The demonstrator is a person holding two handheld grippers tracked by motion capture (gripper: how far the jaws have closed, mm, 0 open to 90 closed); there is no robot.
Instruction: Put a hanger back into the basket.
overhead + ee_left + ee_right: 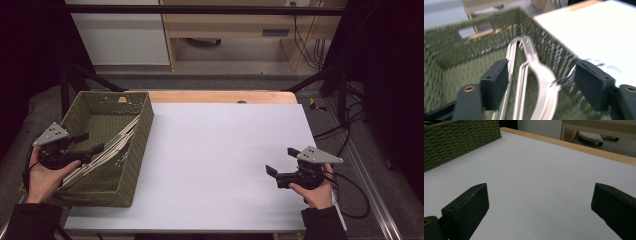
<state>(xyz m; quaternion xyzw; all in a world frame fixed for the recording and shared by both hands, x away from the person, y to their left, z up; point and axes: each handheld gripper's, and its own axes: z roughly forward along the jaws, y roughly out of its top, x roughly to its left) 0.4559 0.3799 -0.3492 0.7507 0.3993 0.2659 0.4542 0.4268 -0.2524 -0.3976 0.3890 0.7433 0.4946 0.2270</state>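
The left claw (90, 141) hovers over the near end of the green woven rectangular basket (142, 131) at the left edge of the white tabletop (220, 150), its jaws spread apart and pinching nothing. In the left gripper view the pale cream plastic clothes hangers (541, 77) lie bundled inside the basket, just beyond and below the spread jaws, showing in the gap between them but apart from both pads. The hangers lean along the basket's right wall, their curved tops pointing toward the far end, and thin metal hooks (560, 81) stick out near the right jaw. From the high view the same bundle runs lengthwise from the near left corner toward the far right wall.

The right claw (280, 162) is held low over the bare tabletop, well apart from the basket, its jaws likewise spread wide with nothing between them.
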